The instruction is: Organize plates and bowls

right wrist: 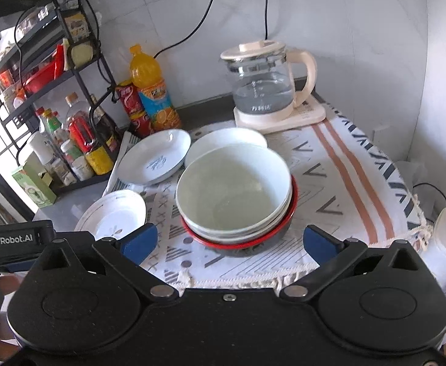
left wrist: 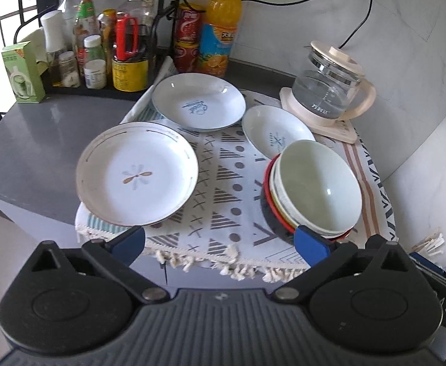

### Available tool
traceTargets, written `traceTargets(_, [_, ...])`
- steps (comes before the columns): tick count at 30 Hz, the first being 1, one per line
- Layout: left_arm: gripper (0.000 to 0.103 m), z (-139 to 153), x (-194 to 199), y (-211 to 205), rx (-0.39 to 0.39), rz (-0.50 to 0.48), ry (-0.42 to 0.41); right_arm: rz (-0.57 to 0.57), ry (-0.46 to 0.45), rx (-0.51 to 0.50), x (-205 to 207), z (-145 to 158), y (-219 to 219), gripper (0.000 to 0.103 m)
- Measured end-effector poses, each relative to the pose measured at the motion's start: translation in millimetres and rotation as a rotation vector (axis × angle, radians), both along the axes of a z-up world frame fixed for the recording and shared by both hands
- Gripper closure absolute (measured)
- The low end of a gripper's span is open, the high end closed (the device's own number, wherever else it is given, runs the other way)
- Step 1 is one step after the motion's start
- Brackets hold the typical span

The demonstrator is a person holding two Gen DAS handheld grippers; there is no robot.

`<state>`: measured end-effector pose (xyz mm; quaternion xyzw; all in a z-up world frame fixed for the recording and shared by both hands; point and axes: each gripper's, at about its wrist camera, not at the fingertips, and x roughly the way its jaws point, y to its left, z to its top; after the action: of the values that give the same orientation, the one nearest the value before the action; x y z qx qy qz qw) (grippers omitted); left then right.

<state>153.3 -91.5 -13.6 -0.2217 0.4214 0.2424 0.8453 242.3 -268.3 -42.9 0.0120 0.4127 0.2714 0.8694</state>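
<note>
The bowls look dealt with: a stack of bowls [left wrist: 314, 189] sits nested at the near right of the patterned cloth [left wrist: 220, 183], a pale green-white bowl on top, at least one white one under it and a red-rimmed dark one at the bottom, and the stack leans a little in the left wrist view. The plates are what is left, as far as I can judge. Three of them lie singly on the cloth: a gold-trimmed plate [left wrist: 137, 174] at the near left, overhanging the cloth's near edge onto the grey counter [left wrist: 40, 140]; a plate with blue lettering [left wrist: 198, 100] at the far middle, close to the orange drink bottle [left wrist: 221, 30]; and a smaller plate with a blue star mark [left wrist: 273, 131] at the far right, tucked just behind the bowls and near the glass kettle [left wrist: 326, 91]. None is on another, so gathering them into one pile seems the remaining step. The left gripper [left wrist: 220, 244] hovers at the near edge of the cloth with its jaws spread wide and nothing between them; the right gripper [right wrist: 229, 244] hangs just short of the bowl stack, likewise wide apart and empty-handed, touching nothing.
</note>
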Motion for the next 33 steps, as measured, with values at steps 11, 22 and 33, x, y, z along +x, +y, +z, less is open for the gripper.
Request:
traceTargets(11, [0.000, -3, -15, 25, -0.012, 0.038, -0.019, 0.056, 0.006, -0.036, -6, -5, 34, 0.000])
traceTargets(22, [0.000, -16, -15, 76, -0.010, 0.034, -0.004, 0.084, 0.056, -0.067, -4, -19, 87, 0.000])
traceTargets(33, [0.000, -29, 0, 128, -0.034, 0.002, 0.036, 0.106, 0.092, -0.073, 5, -27, 141, 0.000])
